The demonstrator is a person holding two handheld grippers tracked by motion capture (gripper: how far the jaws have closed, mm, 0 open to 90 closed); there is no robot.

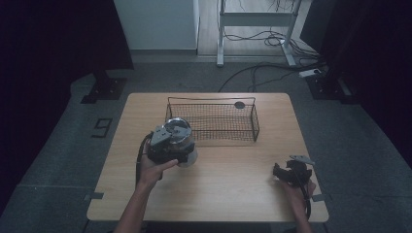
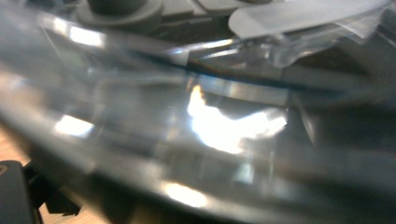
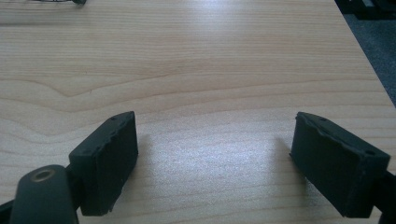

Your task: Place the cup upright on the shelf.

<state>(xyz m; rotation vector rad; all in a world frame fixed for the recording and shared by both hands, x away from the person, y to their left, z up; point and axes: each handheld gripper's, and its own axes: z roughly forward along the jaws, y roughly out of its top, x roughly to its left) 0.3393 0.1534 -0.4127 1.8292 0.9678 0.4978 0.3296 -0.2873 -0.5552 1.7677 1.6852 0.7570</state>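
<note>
A clear glass container [image 1: 179, 130] sits tilted in my left gripper [image 1: 177, 145], just left of the wire basket's near left corner. In the left gripper view its shiny curved wall [image 2: 219, 126] is pressed up close and blurred, and one black finger [image 2: 11, 191] shows at the lower left. My left gripper is shut on the container. My right gripper [image 1: 279, 171] rests low over the table's near right part. In the right gripper view it [image 3: 215, 158] stands wide open with only bare wood between its pads.
A black wire basket [image 1: 255, 121] stands at the middle back of the wooden table [image 1: 233, 179]. A small dark round thing [image 1: 239, 105] lies by its far rim. The table's right edge [image 3: 369, 70] is close to my right gripper. Cables and a stand lie on the floor behind.
</note>
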